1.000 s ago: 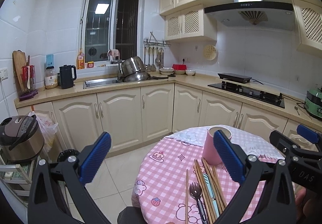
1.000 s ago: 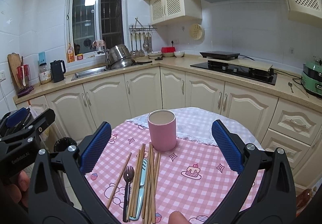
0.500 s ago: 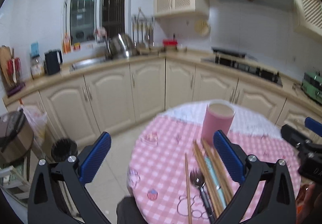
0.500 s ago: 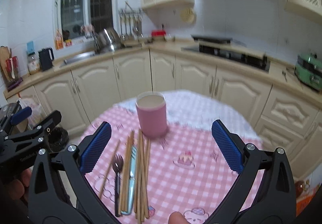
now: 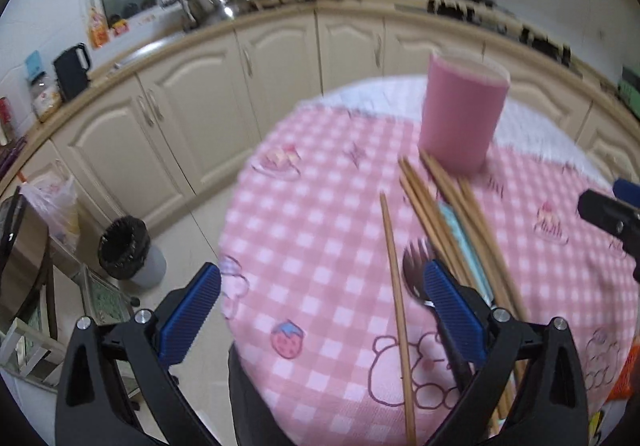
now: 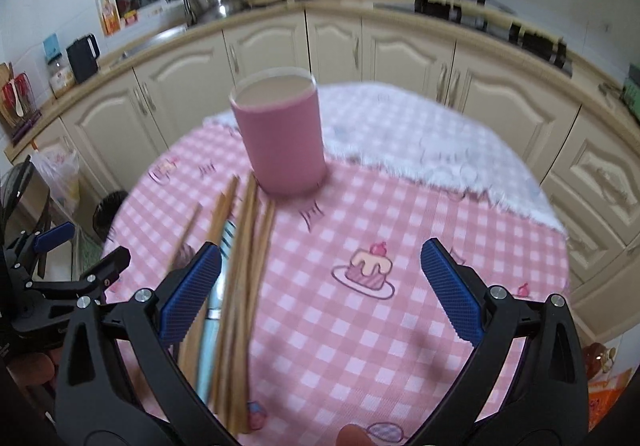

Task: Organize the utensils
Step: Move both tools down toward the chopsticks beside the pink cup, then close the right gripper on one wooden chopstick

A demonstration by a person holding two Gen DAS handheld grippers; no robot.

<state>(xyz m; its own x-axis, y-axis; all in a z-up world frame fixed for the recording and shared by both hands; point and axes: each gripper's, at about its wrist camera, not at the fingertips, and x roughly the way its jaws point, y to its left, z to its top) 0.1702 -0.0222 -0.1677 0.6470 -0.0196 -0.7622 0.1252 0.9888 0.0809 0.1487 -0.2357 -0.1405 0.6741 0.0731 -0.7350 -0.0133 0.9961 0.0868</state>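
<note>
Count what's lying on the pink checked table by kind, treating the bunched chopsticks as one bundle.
Pink cup: 1
Fork: 1
Blue-handled utensil: 1
Stray chopstick: 1
Chopstick bundle: 1, sticks too blurred to count
Total: 5

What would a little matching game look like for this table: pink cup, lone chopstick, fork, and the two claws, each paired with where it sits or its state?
Things:
1. pink cup
2. lone chopstick
3. fork
4. left claw and right claw

Descriptions:
A. lies apart, to the left of the bundle
B. open, holding nothing
C. stands upright at the far end of the chopsticks
D. metal head lies between the lone stick and the bundle

Pairs: 1-C, 2-A, 3-D, 4-B
</note>
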